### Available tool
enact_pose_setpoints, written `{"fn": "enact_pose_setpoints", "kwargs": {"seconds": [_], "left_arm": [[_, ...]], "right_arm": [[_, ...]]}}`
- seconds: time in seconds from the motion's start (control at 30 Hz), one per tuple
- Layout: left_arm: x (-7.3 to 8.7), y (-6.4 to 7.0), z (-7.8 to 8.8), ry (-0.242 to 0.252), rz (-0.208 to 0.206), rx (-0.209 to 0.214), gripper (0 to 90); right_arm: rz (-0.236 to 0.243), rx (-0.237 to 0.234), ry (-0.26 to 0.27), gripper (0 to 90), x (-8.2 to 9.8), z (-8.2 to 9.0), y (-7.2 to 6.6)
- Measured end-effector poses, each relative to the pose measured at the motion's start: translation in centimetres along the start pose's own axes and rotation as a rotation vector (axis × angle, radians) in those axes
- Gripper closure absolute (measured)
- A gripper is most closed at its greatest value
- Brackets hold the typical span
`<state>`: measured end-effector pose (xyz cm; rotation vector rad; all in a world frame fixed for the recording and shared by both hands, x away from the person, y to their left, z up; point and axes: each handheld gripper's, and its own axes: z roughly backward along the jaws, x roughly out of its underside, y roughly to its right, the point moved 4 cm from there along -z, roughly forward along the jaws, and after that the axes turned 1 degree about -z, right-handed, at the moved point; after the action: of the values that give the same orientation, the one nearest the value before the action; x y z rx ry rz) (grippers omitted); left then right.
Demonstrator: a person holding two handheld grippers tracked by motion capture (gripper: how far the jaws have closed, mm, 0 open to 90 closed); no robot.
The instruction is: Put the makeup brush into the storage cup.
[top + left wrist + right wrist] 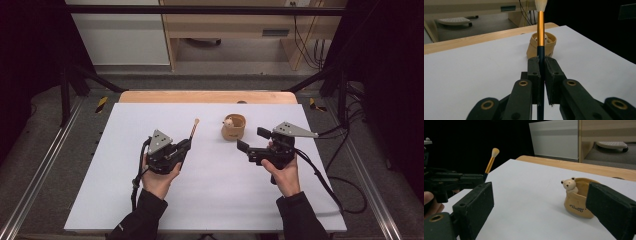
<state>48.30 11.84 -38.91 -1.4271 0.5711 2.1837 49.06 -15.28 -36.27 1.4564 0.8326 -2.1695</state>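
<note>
White board [210, 200] on the table, both grippers over it, well apart. Left gripper [186, 145] pinches the brush [193, 129] by its dark handle; the gold ferrule and pale bristles stick out past the jaw tips, angled toward the far edge. Right gripper [250, 139] spread wide, nothing between the jaws, just beside the cup [234, 127]. Small bear figure [569, 185] on the cup rim. In the left gripper view the bristle tip is cut off at the top, and the brush hides part of the cup.

brush [540, 30]: glossy gold metal collar, soft pale bristles
pot [578, 201]: smooth tan ceramic
desk [210, 175]: matt white
</note>
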Motion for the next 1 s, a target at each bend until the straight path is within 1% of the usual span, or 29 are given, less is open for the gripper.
{"fn": "enact_pose_setpoints", "kwargs": {"seconds": [0.17, 0.27, 0.3, 0.4, 0.57, 0.63, 0.73, 0.87, 0.93, 1.0], "left_arm": [[0.1, 0.6, -0.4, 0.003, 0.000, 0.009, 83.3], [0.3, 1.1, -0.8, 0.003, 0.002, 0.023, 83.3], [0.4, 1.2, -0.9, 0.002, 0.003, 0.026, 83.3], [0.6, 1.6, -1.1, 0.006, 0.006, 0.032, 83.3], [1.1, 2.1, -1.6, 0.008, 0.010, 0.041, 83.3], [1.3, 2.3, -1.7, 0.010, 0.014, 0.042, 83.3], [1.6, 2.7, -2.0, 0.010, 0.017, 0.048, 83.3], [1.8, 2.9, -2.1, 0.010, 0.017, 0.052, 83.3], [2.0, 3.1, -2.3, 0.006, 0.012, 0.049, 83.3], [2.0, 3.3, -2.4, 0.011, 0.015, 0.053, 83.3]], "right_arm": [[-0.003, -0.011, -0.001, 9.5, -0.2, -0.3, -0.4], [-0.003, -0.015, 0.002, 10.4, -0.2, -0.5, -0.5], [-0.007, -0.020, -0.009, 10.4, -0.2, -0.6, -0.6], [-0.013, -0.023, -0.020, 10.2, -0.1, -0.8, -0.6], [-0.010, -0.024, -0.028, 10.1, 0.3, -1.3, -0.7], [-0.017, -0.024, -0.034, 10.1, 0.4, -1.5, -0.8], [-0.019, -0.032, -0.025, 10.7, 0.5, -1.7, -0.9], [-0.019, -0.030, -0.029, 12.6, 0.6, -1.8, -0.9], [-0.024, -0.036, -0.030, 12.7, 0.7, -1.9, -1.0], [-0.032, -0.044, -0.028, 13.7, 0.8, -2.0, -1.1]]}}
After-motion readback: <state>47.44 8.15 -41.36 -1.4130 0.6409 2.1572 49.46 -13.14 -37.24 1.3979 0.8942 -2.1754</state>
